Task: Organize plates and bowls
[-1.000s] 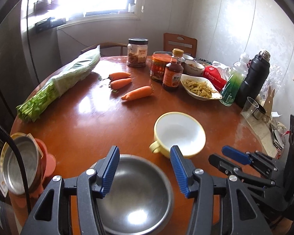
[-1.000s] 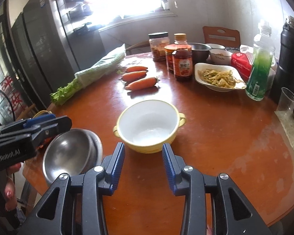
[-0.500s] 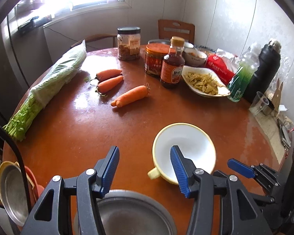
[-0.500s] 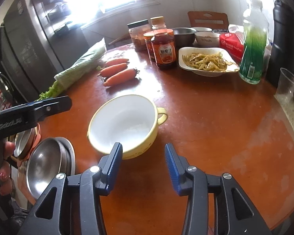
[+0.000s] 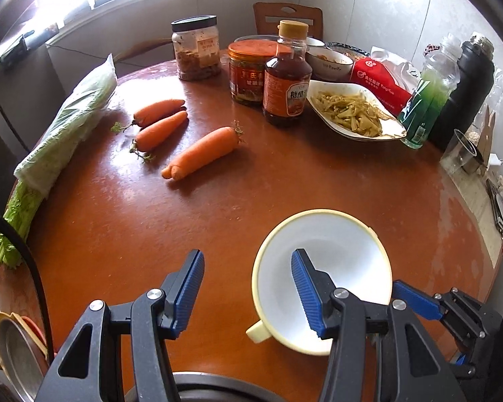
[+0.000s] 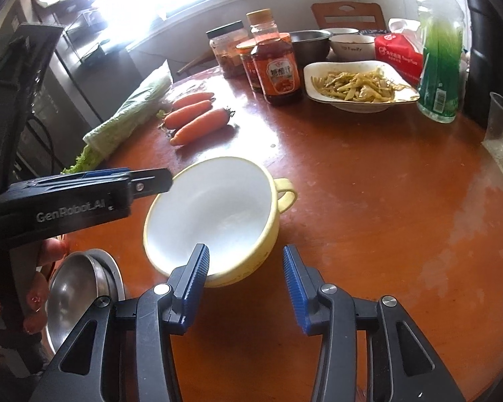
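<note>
The round brown bench [image 5: 318,181] is carrying everything, and the yellow bowl [image 6: 214,217] with a white inside is sitting near its front edge. This bowl is tilting, with its opening turned toward the left side, and its handle [image 6: 286,194] is pointing to about 2 o'clock in the right wrist view.

The right hand-held gripper [image 6: 244,269] is standing partly open with nothing pressed between its pads. Its left pad is crossing the near rim of the bowl, so the bowl is lying at about 11 o'clock, very close.

The left hand-held gripper [image 5: 248,288] is also partly open and empty; the bowl is lying at about 2 o'clock from it, behind its right pad. I judge the right one is nearer for gripping the rim.

A steel bowl [image 6: 77,298] is waiting at the bench edge, at 9 o'clock from the right hand-held gripper.
</note>
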`<action>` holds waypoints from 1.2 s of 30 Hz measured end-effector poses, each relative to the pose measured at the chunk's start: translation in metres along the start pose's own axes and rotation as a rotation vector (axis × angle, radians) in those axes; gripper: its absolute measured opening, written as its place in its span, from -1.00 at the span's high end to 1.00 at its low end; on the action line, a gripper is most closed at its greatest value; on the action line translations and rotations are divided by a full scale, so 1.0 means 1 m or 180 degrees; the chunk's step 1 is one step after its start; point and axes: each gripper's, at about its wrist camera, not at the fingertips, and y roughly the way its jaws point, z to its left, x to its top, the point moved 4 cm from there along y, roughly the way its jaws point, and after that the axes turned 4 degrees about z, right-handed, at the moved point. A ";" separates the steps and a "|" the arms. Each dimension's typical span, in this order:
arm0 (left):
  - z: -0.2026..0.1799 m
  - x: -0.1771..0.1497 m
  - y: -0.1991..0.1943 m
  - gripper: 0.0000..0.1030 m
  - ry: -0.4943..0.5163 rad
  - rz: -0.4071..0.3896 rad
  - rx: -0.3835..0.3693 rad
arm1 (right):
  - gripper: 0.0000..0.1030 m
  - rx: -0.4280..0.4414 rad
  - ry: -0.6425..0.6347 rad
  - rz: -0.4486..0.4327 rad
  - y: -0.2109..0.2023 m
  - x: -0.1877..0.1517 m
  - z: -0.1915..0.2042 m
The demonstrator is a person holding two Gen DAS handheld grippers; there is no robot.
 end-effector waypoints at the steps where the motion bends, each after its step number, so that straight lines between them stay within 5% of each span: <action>1: -0.001 0.000 0.002 -0.05 0.0018 0.0022 -0.0015 | 0.09 -0.0005 -0.0023 0.0009 0.002 0.001 0.002; 13: 0.011 0.003 0.029 -0.05 -0.0097 0.0353 -0.0332 | 0.11 -0.0189 -0.0543 -0.0020 0.024 0.019 0.018; 22: 0.040 0.000 0.024 -0.05 -0.0269 0.0309 -0.0257 | 0.10 -0.0160 -0.0790 0.0028 0.048 0.040 0.042; 27: 0.053 0.002 0.027 -0.05 -0.0280 0.0264 -0.0047 | 0.09 -0.0048 -0.0526 0.0013 0.045 0.043 0.042; 36: 0.054 0.000 0.039 -0.05 -0.0257 0.0338 -0.0168 | 0.06 0.0121 -0.0031 0.0124 0.036 0.024 0.027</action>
